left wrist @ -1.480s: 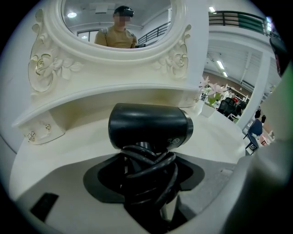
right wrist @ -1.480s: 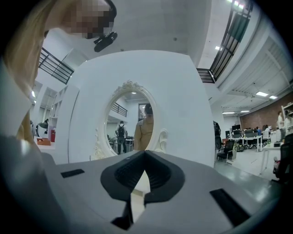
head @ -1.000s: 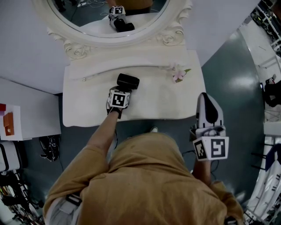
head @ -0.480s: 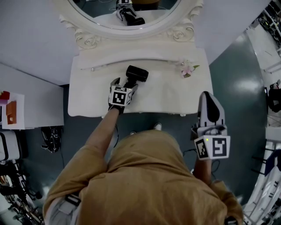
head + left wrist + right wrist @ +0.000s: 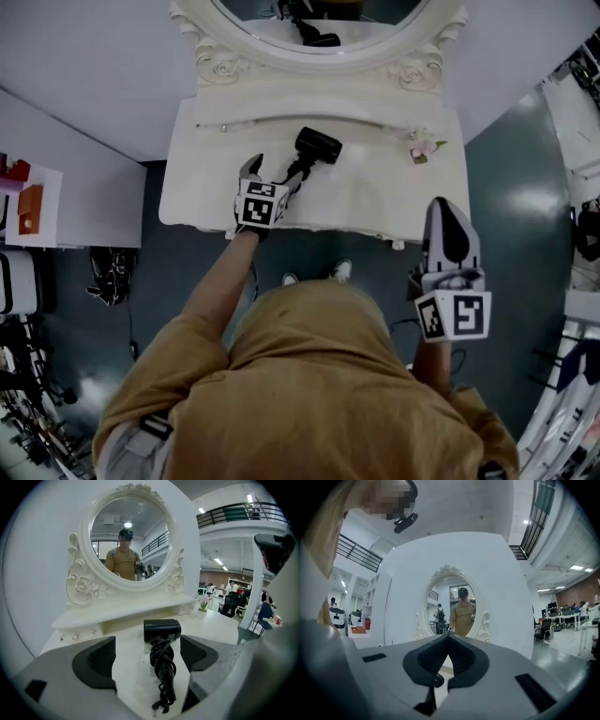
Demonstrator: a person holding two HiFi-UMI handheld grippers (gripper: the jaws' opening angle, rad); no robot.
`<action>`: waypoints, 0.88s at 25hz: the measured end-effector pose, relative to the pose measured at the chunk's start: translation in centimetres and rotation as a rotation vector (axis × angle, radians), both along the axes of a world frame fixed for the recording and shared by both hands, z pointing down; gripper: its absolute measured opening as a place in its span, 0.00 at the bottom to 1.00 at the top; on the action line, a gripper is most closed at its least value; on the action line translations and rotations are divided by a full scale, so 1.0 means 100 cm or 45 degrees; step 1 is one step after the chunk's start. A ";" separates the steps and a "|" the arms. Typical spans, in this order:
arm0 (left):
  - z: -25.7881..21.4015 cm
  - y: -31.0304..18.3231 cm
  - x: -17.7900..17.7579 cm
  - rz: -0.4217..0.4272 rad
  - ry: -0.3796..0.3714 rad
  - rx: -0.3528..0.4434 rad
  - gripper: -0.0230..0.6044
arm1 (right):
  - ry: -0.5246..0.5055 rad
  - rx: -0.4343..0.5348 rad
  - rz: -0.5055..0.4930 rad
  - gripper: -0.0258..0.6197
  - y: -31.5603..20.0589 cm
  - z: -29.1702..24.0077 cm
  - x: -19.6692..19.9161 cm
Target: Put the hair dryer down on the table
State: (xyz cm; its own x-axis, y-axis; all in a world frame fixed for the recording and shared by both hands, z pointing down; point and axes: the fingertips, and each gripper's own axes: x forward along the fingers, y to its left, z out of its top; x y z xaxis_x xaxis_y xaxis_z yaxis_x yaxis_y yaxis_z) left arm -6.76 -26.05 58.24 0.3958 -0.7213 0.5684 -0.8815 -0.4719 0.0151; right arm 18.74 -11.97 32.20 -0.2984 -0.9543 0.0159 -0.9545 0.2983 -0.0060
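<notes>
left gripper (image 5: 272, 176): jaws apart, clamping nothing | black hair dryer (image 5: 317, 145): lying on white dressing table (image 5: 375, 202), its coiled black cord (image 5: 162, 667) between the jaws | right gripper (image 5: 442, 216): jaws together, empty | risk: a jaw snags the cord on pulling back and drags the dryer off the near edge

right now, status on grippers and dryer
Left gripper open, off the hair dryer, which lies on the table. Right gripper shut, empty. Nothing in the way.

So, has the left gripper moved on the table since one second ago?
Yes. The left gripper has drawn back toward the table's front edge, away from the hair dryer, with its jaws open.
</notes>
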 end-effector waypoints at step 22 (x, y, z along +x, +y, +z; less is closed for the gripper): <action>-0.072 0.047 -0.035 -0.046 0.160 0.299 0.04 | 0.082 -0.046 0.092 0.04 0.065 0.003 -0.030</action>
